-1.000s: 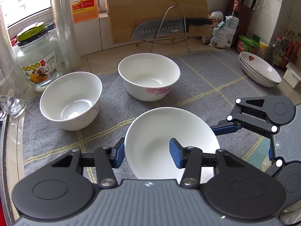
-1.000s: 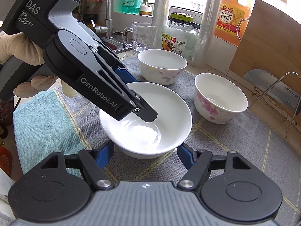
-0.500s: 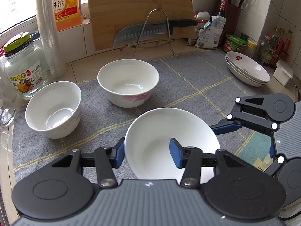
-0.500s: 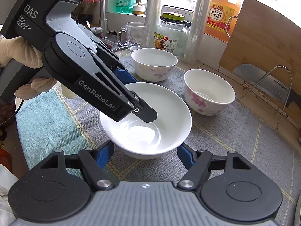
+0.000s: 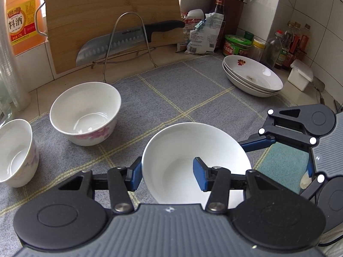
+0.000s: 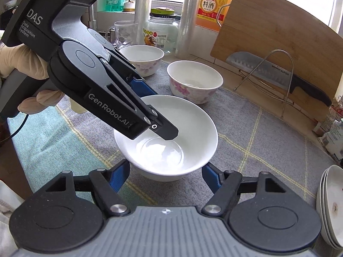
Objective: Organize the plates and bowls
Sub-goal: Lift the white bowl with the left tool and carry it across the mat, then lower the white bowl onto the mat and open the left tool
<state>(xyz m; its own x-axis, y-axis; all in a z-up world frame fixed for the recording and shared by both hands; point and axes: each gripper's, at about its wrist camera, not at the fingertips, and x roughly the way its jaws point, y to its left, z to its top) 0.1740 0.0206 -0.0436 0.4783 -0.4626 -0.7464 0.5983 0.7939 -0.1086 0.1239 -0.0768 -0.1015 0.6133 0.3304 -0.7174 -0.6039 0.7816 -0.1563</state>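
Note:
My left gripper is shut on the near rim of a plain white bowl, one finger outside and one inside, holding it above the grey cloth. In the right wrist view the same bowl sits between the fingers of my right gripper, which is open around it without touching. Two flowered bowls stand on the cloth to the left. A stack of shallow plates sits at the far right.
A cutting board, a knife on a wire rack, bottles and jars line the back wall. A glass jar and mug stand by the sink. A teal towel lies under the cloth.
Both grippers and the held bowl have moved right across the cloth; the flowered bowls have slid left in view and the plate stack has come nearer. Neither grip has changed.

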